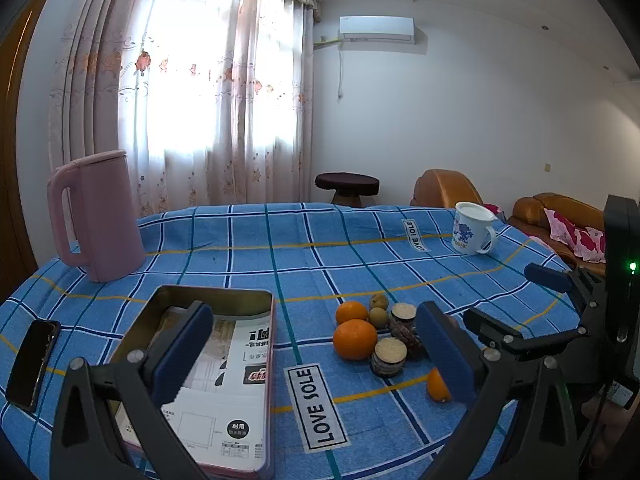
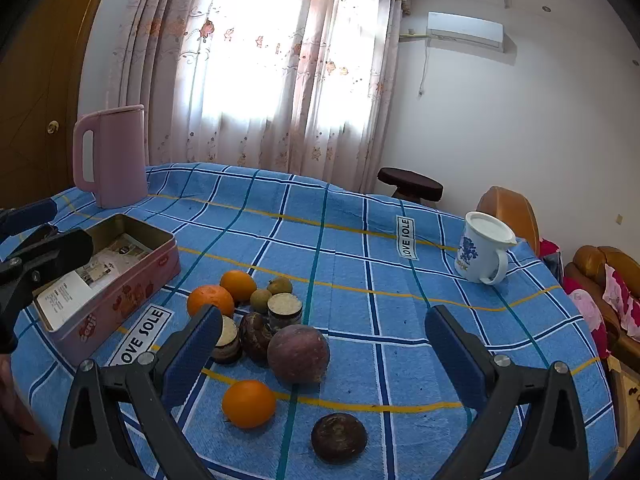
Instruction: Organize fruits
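Holding both tools above the blue checked tablecloth (image 2: 400, 320), you have each one spread as wide as it goes, with nothing gripped. Your left gripper (image 1: 316, 350) hovers with one blue pad over the open pink tin (image 1: 256, 456) and the other just in front of the fruit pile; neither pad touches anything. Your right gripper (image 2: 324, 354) frames the fruit from the other side, its pads apart from every piece.

The fruit sits in a loose cluster on the cloth, just beside the tin: two oranges (image 2: 211, 300) at the back, two small green-brown fruits (image 2: 261, 300) next to them, two short dark pieces with pale cut tops (image 2: 285, 310), and a large purple fruit (image 2: 298, 354) in front. A third orange (image 2: 249, 403) and a dark round fruit (image 2: 339, 437) lie apart, nearest you. The tin holds only printed paper (image 1: 224, 396). A pink kettle (image 2: 112, 156) and a white mug (image 2: 484, 248) stand well away.
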The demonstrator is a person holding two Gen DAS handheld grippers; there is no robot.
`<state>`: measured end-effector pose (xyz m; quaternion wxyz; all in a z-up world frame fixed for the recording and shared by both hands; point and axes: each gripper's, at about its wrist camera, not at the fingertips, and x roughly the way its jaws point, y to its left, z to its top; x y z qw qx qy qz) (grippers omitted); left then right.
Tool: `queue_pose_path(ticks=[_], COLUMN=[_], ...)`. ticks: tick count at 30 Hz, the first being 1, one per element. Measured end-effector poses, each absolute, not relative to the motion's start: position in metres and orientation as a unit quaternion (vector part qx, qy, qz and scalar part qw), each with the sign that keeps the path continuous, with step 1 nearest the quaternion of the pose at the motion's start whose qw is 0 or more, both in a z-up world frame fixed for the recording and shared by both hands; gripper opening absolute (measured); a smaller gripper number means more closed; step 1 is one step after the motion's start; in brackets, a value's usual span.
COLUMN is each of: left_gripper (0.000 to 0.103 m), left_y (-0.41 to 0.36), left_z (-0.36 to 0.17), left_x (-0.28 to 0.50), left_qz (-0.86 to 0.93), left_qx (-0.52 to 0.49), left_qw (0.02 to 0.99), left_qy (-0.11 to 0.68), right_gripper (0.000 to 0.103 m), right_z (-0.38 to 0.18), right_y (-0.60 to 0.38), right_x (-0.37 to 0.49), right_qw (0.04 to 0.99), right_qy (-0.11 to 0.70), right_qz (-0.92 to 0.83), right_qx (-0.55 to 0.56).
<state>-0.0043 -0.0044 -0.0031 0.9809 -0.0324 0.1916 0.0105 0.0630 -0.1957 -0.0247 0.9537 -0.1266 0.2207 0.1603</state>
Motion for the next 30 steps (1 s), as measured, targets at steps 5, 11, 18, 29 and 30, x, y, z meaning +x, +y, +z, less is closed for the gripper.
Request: queue_pose_path(ticks=[5, 11, 18, 29, 30], left_gripper=[0.103, 0.103, 0.103, 0.103, 0.103], left_y=[-0.0042, -0.0036, -0.0041, -0.0047, -0.0048], left_z=[-0.0025, -0.0025, -0.0025, -0.0018, -0.0016], left_x=[-0.0043, -0.0055, -0.0056, -0.0057, -0.006], left_qz=[0.01, 0.01, 0.01, 0.01, 0.01], left_qx=[-0.032, -0.032, -0.032, -0.032, -0.032], left_qw=[0.981, 0.981, 0.981, 0.981, 0.981], left_qy=[0.192, 0.192, 0.192, 0.193, 0.193], right_gripper=[0.102, 0.102, 0.102, 0.102, 0.102], right_z=[-0.0252, -0.025, -0.0263, -0.028, -0.0281], right_y=[-0.1941, -0.1942, -0.1943, -0.1935, -0.1932], right_x=[0.0625, 0.0627, 0.062, 0.0612, 0.0609], right_qw=[0.954, 0.954, 0.953, 0.953, 0.952], right_qy=[0.222, 0.222, 0.223, 0.224, 0.224], right_qz=[0.159, 0.16, 0.16, 0.162, 0.162], right_qx=[-0.128, -0.127, -0.127, -0.127, -0.127])
